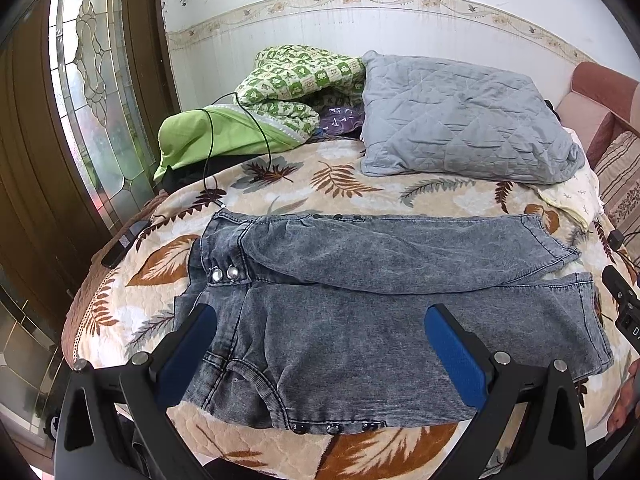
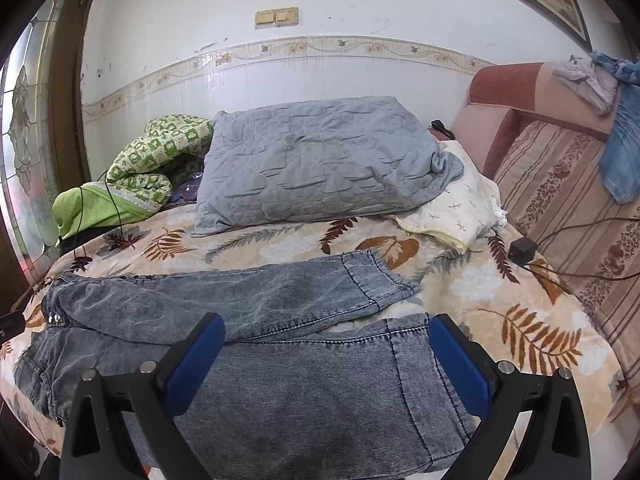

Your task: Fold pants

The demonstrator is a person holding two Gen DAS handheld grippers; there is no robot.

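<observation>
On the leaf-print bedspread (image 1: 304, 184), the grey pants (image 1: 360, 304) lie flat, waist to the left, legs w/ a gap at the hems. Left gripper (image 1: 320, 332) over waist end, jaws apart. Right gripper (image 2: 326, 344) over near leg's hem, jaws apart, nothing held.

Both wrist cams low at our bed (image 1: 280, 184) edge, facing wall; L nearer waistband, R nearer hems; shared: pants (image 1: 400, 320), pillow (image 2: 312, 160).

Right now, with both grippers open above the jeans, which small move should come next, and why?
Probably lower both grippers onto the near leg's edge: the left gripper near the waist, the right gripper near the cuff. The jeans lie flat, ungrasped, legs side by side.
</observation>
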